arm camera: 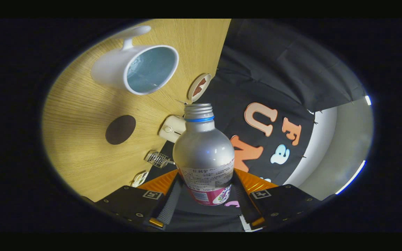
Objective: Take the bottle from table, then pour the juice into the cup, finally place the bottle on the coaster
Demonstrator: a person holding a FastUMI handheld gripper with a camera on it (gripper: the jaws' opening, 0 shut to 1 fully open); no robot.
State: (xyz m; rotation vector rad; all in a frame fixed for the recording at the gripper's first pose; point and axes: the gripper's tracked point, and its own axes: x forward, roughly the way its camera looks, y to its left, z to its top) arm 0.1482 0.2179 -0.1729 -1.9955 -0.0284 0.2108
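A silver bottle [203, 150] with a blue neck ring and a pink and white label sits between my fingers, capless. My gripper [206, 195] is shut on the bottle, both fingers pressing its lower body. The view is rolled, so the wooden table [79, 115] stands tilted. A white cup [136, 68] with a pale blue inside and a handle rests on the table, well beyond the bottle's mouth. A dark round coaster [120, 129] lies on the table between the cup and my fingers, off to the side of the bottle.
Along the table's far edge stand a small round dish [199, 87], a white box-like object [171, 129], a small clear item [157, 159] and another small item [139, 179]. The black cloth wall [277, 76] hangs behind the table.
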